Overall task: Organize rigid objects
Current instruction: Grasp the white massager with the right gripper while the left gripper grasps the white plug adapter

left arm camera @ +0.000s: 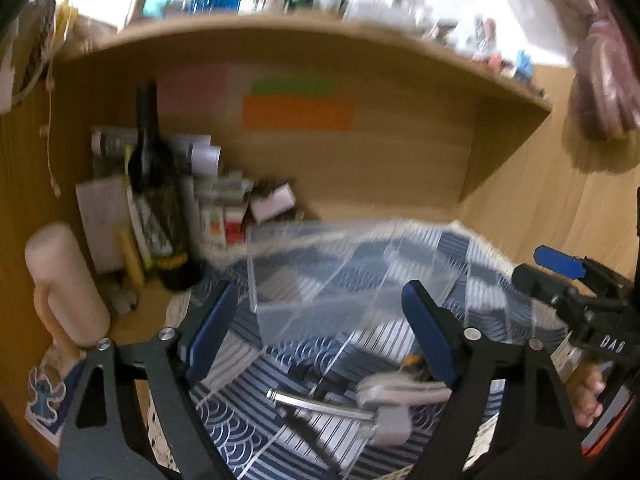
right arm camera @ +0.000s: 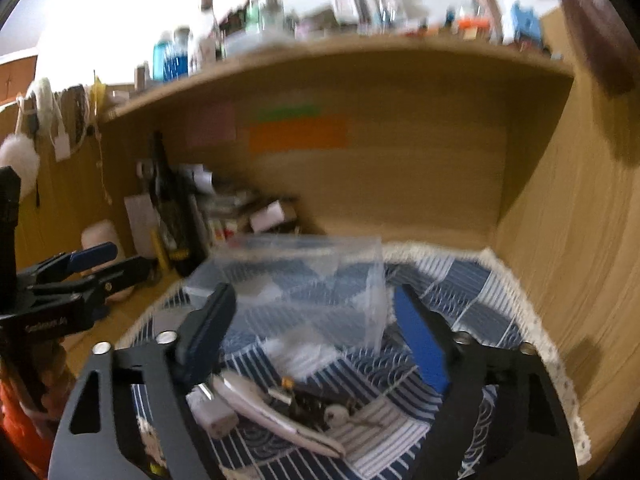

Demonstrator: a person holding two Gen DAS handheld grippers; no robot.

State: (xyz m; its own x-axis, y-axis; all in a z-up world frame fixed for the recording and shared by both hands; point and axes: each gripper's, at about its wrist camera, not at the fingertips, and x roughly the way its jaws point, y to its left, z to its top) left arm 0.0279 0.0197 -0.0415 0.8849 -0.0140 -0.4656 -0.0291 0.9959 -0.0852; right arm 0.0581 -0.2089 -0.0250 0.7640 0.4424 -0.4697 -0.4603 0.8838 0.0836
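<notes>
Now, your left hand-held gripper point(left arm camera: 320, 332): spread, holding nothing.
Your right hand-held gripper point(right arm camera: 316, 332): spread, holding nothing.
Clear box point(right arm camera: 304, 280): far, on cloth point(right arm camera: 460, 280).

Both the left gripper point(left arm camera: 320, 328) and right gripper point(right arm camera: 316, 332) have black angular frames, blue finger pads point(left arm camera: 430, 332), silver screws (2 per side), white lettering; bare-skinned fingers point(left arm camera: 590, 396) grip one.
</notes>
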